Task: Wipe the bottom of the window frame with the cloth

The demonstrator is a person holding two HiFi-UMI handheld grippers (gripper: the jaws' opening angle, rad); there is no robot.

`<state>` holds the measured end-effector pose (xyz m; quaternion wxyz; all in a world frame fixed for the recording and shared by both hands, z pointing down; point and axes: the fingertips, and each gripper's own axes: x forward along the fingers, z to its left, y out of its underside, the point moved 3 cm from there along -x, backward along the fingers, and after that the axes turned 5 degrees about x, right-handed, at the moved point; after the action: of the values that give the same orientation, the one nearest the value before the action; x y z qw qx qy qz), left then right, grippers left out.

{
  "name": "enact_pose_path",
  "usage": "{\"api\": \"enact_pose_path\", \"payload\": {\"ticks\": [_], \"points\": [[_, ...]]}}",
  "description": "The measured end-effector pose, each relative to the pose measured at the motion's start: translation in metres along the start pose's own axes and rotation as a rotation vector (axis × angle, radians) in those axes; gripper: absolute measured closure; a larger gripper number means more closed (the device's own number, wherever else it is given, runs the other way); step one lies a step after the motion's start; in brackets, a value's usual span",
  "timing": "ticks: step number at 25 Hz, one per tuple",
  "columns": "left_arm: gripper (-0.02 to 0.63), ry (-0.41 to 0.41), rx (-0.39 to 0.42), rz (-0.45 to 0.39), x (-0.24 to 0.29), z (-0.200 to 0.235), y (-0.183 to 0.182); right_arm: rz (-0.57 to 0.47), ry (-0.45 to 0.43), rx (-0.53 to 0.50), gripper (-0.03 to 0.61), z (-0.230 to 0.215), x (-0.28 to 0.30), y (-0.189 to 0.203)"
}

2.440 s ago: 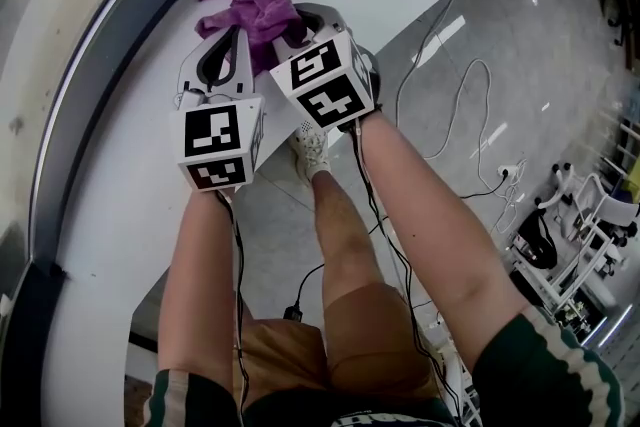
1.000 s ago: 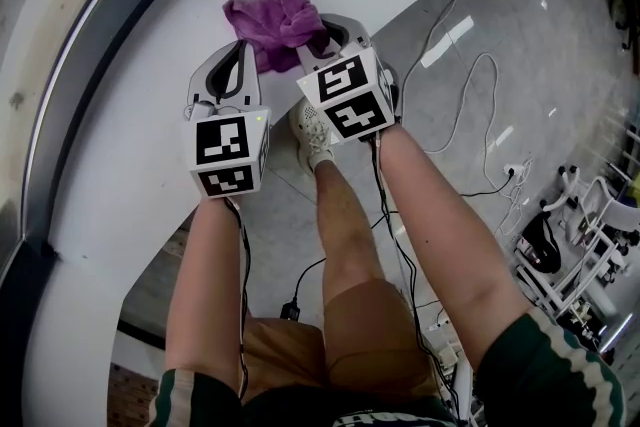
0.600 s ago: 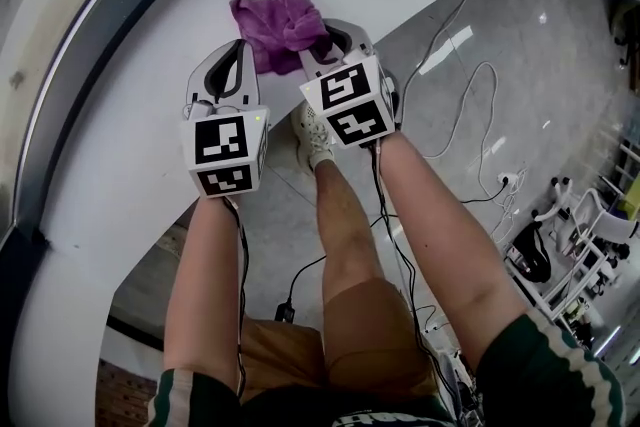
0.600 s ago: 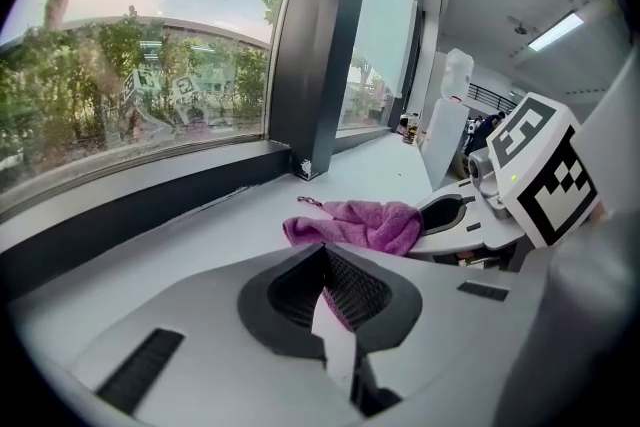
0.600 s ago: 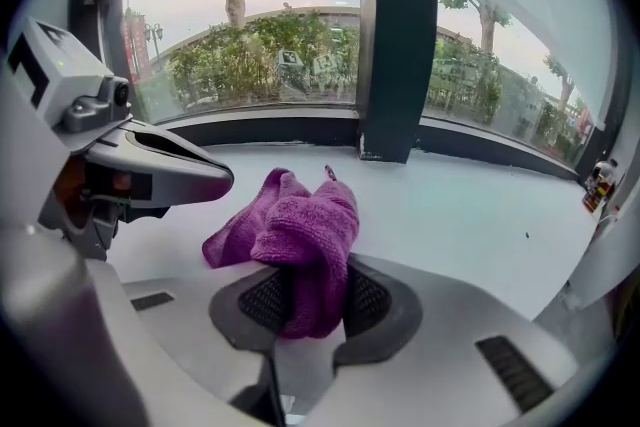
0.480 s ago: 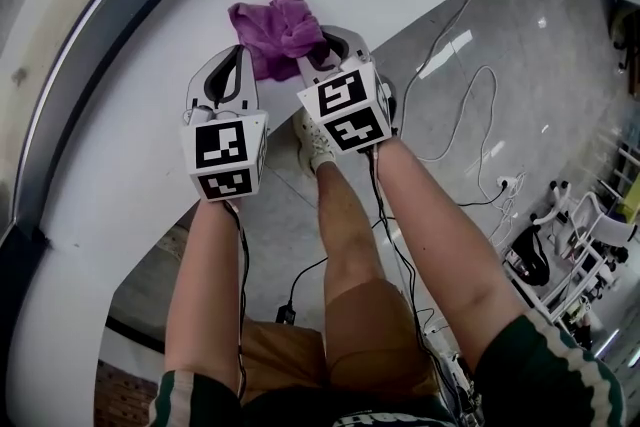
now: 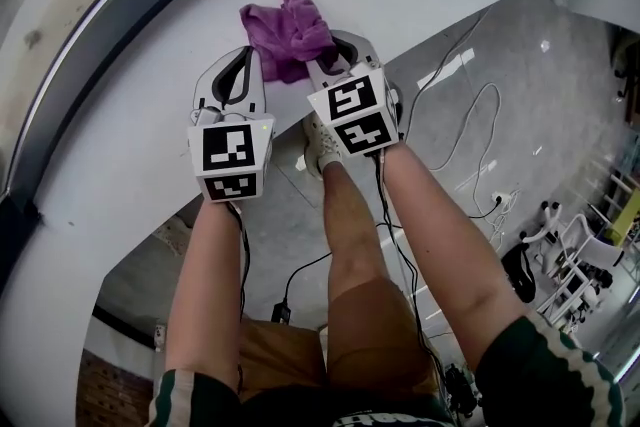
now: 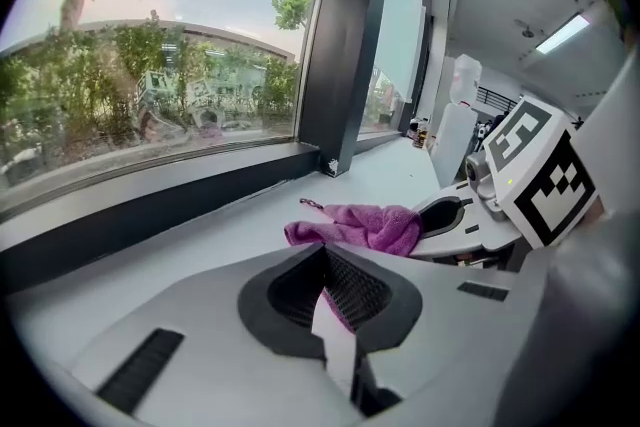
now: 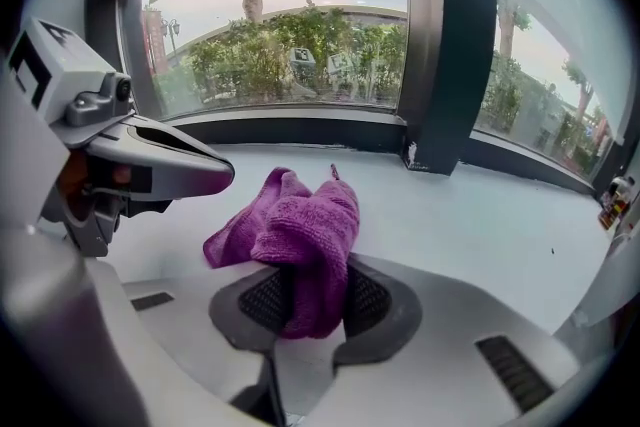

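Right gripper (image 7: 325,55) pinches the cloth (image 7: 285,27), which lies on the sill (image 7: 130,150) in the upper middle of the head view. Left gripper (image 7: 238,70) is pressed together, empty. I think I'm wiping; next, I should push the cloth along the frame (image 9: 300,133).
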<state>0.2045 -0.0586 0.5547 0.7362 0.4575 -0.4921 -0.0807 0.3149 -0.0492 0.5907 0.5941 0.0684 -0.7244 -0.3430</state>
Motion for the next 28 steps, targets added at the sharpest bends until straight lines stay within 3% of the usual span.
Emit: {"api": "enact_pose_path", "payload": {"ticks": [28], "points": [[0.604,-0.099,-0.066,0.023,-0.071,0.054,0.04,0.038,-0.091,-0.079,0.476,0.096,0.016,-0.014]]}}
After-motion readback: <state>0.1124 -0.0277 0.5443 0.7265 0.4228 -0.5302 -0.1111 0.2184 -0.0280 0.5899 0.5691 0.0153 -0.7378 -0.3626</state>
